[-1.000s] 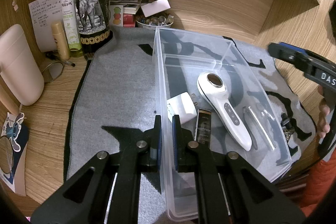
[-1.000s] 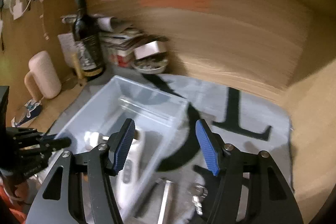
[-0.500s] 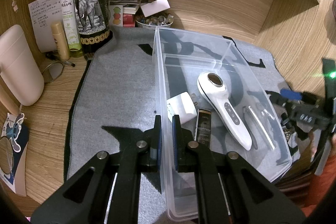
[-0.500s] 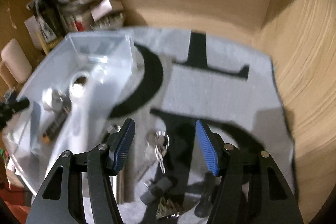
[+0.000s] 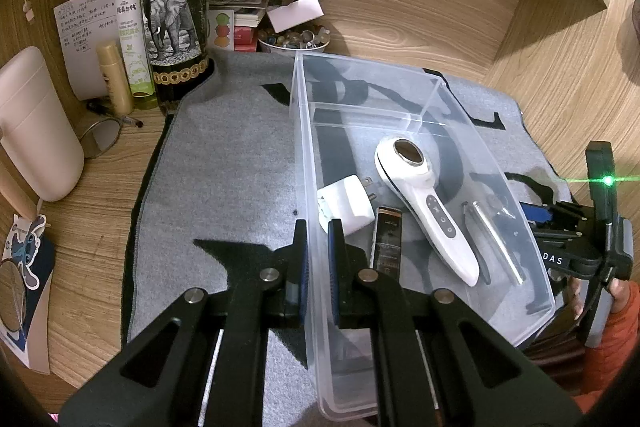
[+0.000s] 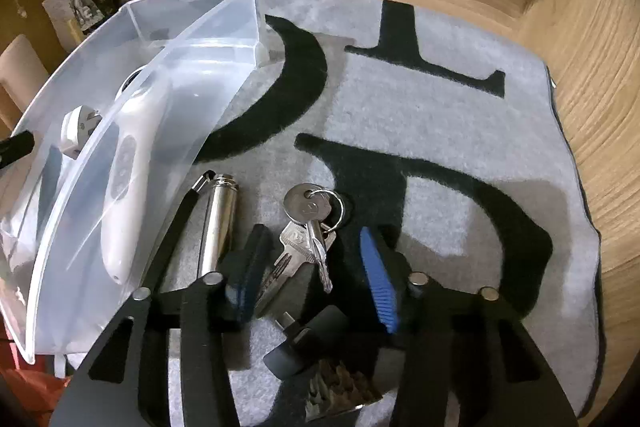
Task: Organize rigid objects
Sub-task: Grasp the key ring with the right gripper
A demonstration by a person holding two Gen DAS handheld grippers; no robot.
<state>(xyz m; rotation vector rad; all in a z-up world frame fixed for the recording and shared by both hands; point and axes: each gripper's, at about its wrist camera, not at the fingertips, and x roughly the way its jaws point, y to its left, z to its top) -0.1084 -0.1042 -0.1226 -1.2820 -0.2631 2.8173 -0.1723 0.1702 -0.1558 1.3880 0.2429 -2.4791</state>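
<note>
Keys (image 6: 310, 227) on a ring lie at lower centre of the right wrist view, on the grey mat (image 6: 420, 115), between the spread fingers of the right gripper (image 6: 312, 271), which is open around them without touching; a silver cylinder (image 6: 218, 223) lies just left of them, beside the clear plastic bin (image 6: 224, 75); in the left wrist view, the left gripper (image 5: 318, 259) is clamped on the bin's near wall at lower centre; inside sit a white handheld device (image 5: 424, 203), a white charger (image 5: 346, 205) and a black lighter (image 5: 386, 239).
</note>
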